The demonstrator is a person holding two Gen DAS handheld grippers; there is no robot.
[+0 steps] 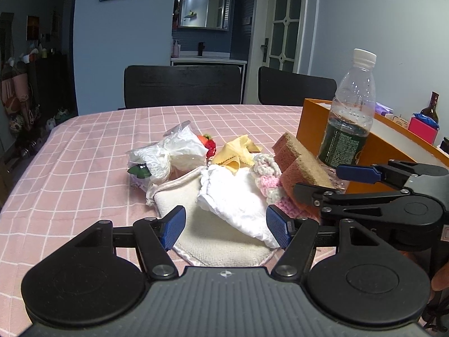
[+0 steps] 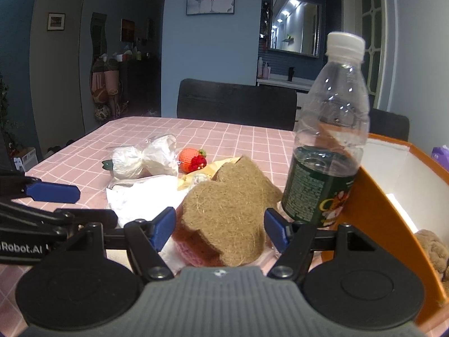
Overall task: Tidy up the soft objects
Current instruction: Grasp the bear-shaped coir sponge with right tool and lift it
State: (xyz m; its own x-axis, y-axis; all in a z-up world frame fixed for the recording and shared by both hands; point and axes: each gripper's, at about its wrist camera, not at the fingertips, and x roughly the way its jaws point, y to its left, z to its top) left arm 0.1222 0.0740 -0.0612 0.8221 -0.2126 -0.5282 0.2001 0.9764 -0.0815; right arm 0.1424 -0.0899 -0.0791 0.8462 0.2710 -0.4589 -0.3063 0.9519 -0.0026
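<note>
The soft things lay heaped on the pink checked tabletop (image 1: 84,151), just left of the orange box (image 1: 314,129). The left gripper (image 1: 226,226) hung low with its jaws spread wide and empty over the cream mitt (image 1: 213,238) and the white cloth (image 1: 238,196) nearest the tabletop's front edge. The right gripper (image 2: 220,229) stood alongside, jaws likewise apart, flanking the brown heart-shaped sponge (image 2: 230,205) without clearly pressing it. A water bottle (image 2: 328,140) stood upright against the orange box's near wall, crowding that side. Left of the box, beyond the heap, bare cloth ran to the far edge and the dark chairs (image 1: 182,84). A brown fuzzy thing (image 2: 432,247) sat inside the box.
</note>
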